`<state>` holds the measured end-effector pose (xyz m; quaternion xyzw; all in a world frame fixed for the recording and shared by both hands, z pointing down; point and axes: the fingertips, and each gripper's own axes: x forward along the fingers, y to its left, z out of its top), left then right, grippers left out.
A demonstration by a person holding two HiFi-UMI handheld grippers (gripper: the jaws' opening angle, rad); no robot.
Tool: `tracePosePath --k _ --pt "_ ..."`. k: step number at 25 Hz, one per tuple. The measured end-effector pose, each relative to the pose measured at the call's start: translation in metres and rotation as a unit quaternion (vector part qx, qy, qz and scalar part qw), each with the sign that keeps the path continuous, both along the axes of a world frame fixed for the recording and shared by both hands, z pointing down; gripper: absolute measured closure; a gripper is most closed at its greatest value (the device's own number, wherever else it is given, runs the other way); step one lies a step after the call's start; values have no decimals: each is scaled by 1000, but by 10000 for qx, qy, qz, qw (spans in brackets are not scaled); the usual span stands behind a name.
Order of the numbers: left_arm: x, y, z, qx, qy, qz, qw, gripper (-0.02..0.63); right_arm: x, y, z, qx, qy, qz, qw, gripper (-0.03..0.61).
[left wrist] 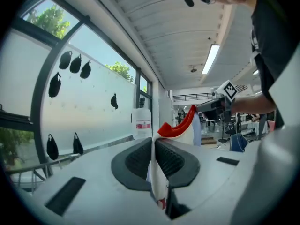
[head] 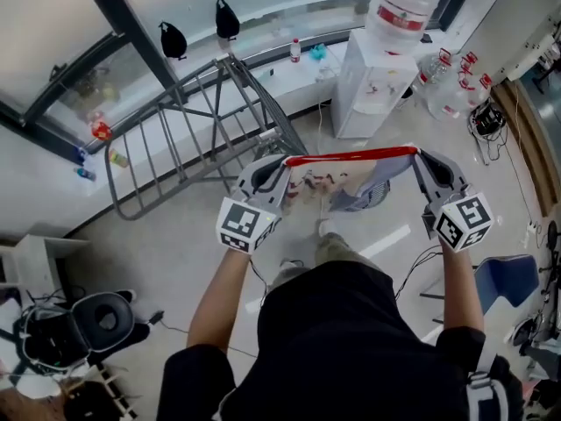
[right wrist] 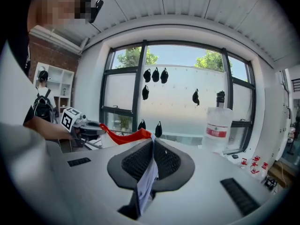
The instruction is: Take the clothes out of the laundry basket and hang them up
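A white and pale-blue garment (head: 351, 187) with a red hem hangs stretched between my two grippers at chest height, above the floor. My left gripper (head: 282, 168) is shut on the hem's left end, and its own view shows the cloth (left wrist: 157, 175) pinched between the pads. My right gripper (head: 420, 160) is shut on the right end; there a pale fold (right wrist: 146, 179) hangs from the shut jaws. The red hem (right wrist: 123, 137) runs taut across to the other gripper. No laundry basket is in view.
A grey metal drying rack (head: 180, 143) leans by the window sill ahead on the left. A white water dispenser (head: 372, 82) with a bottle stands ahead on the right, spare bottles beside it. A black seat (head: 98, 323) is at lower left, a blue chair (head: 507, 279) at right.
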<state>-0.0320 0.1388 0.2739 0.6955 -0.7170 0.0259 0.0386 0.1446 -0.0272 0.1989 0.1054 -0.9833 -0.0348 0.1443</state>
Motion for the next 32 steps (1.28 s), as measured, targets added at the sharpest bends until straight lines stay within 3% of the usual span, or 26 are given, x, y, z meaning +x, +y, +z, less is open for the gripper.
tracePosePath --k 7,11,15,24,32 --pt "-41 78 -79 441 -426 -900 9941 595 -58 41 -43 250 -693 -659 9951 569" --pt "-60 123 -125 611 -820 -1419 9846 595 -102 70 -76 430 -1102 -1110 9868 569" --pt "-85 168 -158 645 -1193 -2096 9683 595 -152 98 -110 346 -1559 -1570 9746 569" --pt "-138 273 -178 471 -1318 -3299 9336 595 -248 185 -141 295 -2123 -2776 9365 569" --pt "-216 353 -183 254 -1473 -4475 8817 595 -350 260 -143 68 -2286 -3996 8877 569"
